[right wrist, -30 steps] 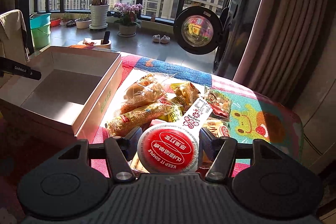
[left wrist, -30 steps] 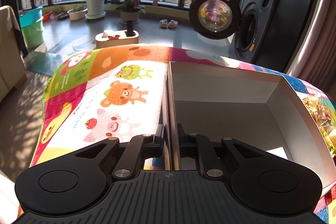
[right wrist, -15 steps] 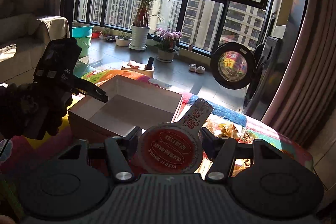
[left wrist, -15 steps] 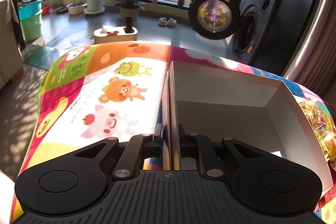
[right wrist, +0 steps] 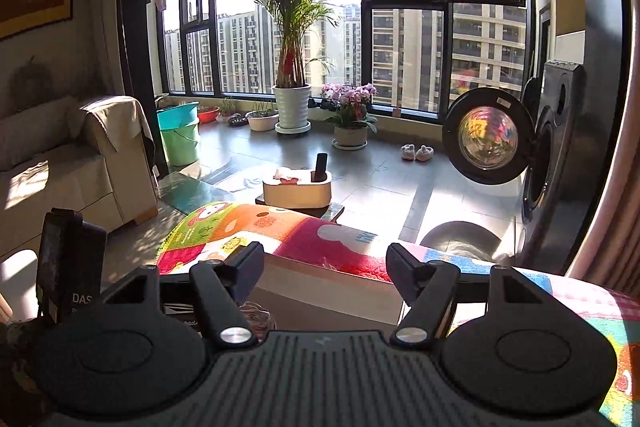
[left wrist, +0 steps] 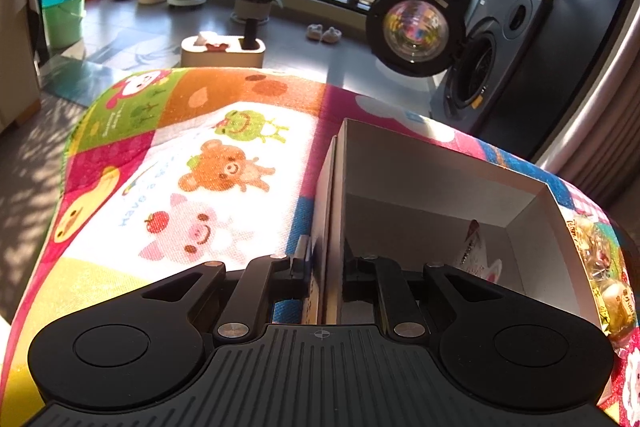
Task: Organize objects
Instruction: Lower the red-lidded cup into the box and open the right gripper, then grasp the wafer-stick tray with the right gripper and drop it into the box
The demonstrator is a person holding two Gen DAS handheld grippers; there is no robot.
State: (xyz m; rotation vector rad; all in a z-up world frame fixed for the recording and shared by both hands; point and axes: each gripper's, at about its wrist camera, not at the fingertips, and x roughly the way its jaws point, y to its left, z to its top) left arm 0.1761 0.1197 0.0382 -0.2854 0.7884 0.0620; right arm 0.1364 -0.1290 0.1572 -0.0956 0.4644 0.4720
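Note:
A white open cardboard box (left wrist: pixel 424 163) sits on the animal-print cloth (left wrist: pixel 192 163). My left gripper (left wrist: pixel 326 259) is shut on the box's left wall, one finger outside and one inside. A red-and-white snack pack (left wrist: pixel 476 255) leans inside the box near its right wall. In the right wrist view my right gripper (right wrist: pixel 325 253) hovers over the box (right wrist: pixel 328 283); its jaws are opening and nothing is between them. The left gripper's body (right wrist: pixel 68 267) shows at the left edge there.
Several wrapped snacks (left wrist: pixel 604 279) lie on the cloth right of the box. Beyond the table are a low white holder (right wrist: pixel 298 187), potted plants (right wrist: pixel 292 99), a sofa (right wrist: pixel 60 163) and a washing machine with its door open (right wrist: pixel 488 143).
My right gripper carried the red-lidded snack pack up and left over the box, then opened; the pack now lies inside the box. The left gripper kept its hold on the wall.

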